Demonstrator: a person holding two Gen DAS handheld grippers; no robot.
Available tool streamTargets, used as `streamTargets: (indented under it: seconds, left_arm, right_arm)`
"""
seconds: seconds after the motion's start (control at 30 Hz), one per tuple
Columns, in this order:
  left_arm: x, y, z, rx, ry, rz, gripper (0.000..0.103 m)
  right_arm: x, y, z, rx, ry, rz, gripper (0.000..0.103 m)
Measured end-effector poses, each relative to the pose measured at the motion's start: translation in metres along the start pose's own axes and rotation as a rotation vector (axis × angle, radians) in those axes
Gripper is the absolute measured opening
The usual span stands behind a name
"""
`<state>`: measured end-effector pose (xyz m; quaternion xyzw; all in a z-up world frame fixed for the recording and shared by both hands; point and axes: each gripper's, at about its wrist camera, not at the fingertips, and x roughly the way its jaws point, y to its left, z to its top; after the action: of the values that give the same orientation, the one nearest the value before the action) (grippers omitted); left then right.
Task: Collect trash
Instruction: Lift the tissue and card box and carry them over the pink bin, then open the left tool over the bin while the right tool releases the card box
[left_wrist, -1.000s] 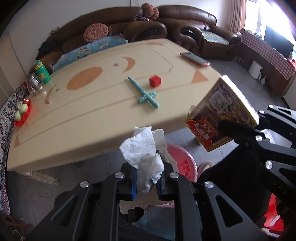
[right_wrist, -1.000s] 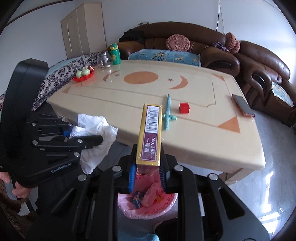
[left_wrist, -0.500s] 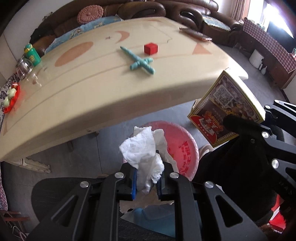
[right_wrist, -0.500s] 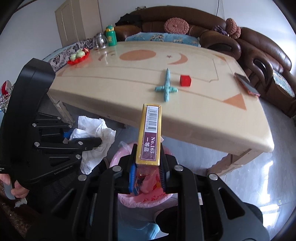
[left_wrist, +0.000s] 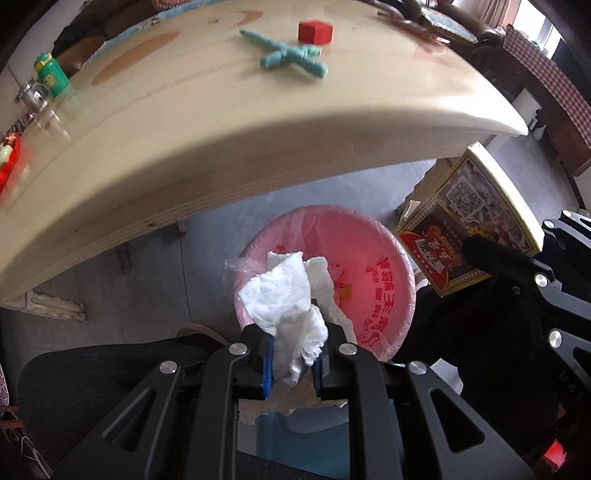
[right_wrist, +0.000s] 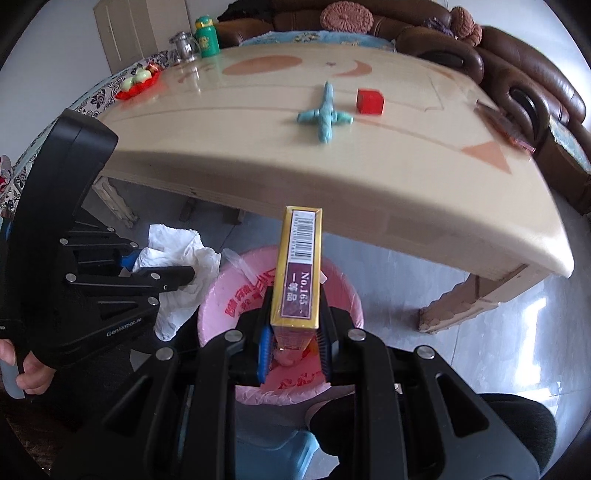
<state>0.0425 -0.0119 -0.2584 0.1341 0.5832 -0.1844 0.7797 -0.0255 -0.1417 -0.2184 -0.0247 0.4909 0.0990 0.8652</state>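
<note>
My left gripper (left_wrist: 293, 363) is shut on a crumpled white tissue (left_wrist: 288, 306) and holds it above the near rim of a pink-lined trash bin (left_wrist: 373, 258) on the floor. My right gripper (right_wrist: 293, 356) is shut on a flat yellow and red box (right_wrist: 299, 269), held upright over the same bin (right_wrist: 229, 306). The box also shows at the right of the left wrist view (left_wrist: 465, 225), and the tissue at the left of the right wrist view (right_wrist: 177, 258).
The beige table (left_wrist: 221, 147) overhangs the bin's far side. On it lie a teal cross-shaped toy (right_wrist: 325, 112), a red cube (right_wrist: 370, 101), a phone (right_wrist: 506, 127), a green bottle (right_wrist: 207, 37), a glass jar and a red fruit tray (right_wrist: 138, 83). Brown sofas stand behind.
Both grippers have moved down and forward from table height to just above the pink bin, each still holding its item. The bin now fills the centre of both views.
</note>
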Motion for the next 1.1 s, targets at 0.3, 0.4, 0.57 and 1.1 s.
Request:
streamTargets:
  seconds: [0.3, 0.4, 0.57, 1.1]
  left_arm:
    - [0.040, 0.008, 0.004, -0.031, 0.071, -0.020, 0.016]
    - [0.054, 0.010, 0.006, -0.033, 0.098, -0.020, 0.016]
    - [0.075, 0.012, 0.006, -0.052, 0.144, -0.062, 0.016]
    - [0.138, 0.021, 0.011, -0.106, 0.274, -0.082, 0.016]
  right_arm:
    - [0.037, -0.008, -0.005, 0.019, 0.067, 0.010, 0.021]
    - [0.049, -0.010, -0.006, 0.029, 0.088, 0.019, 0.021]
    - [0.069, -0.010, -0.009, 0.034, 0.122, 0.032, 0.021]
    - [0.132, -0.002, -0.013, -0.032, 0.243, 0.075, 0.021]
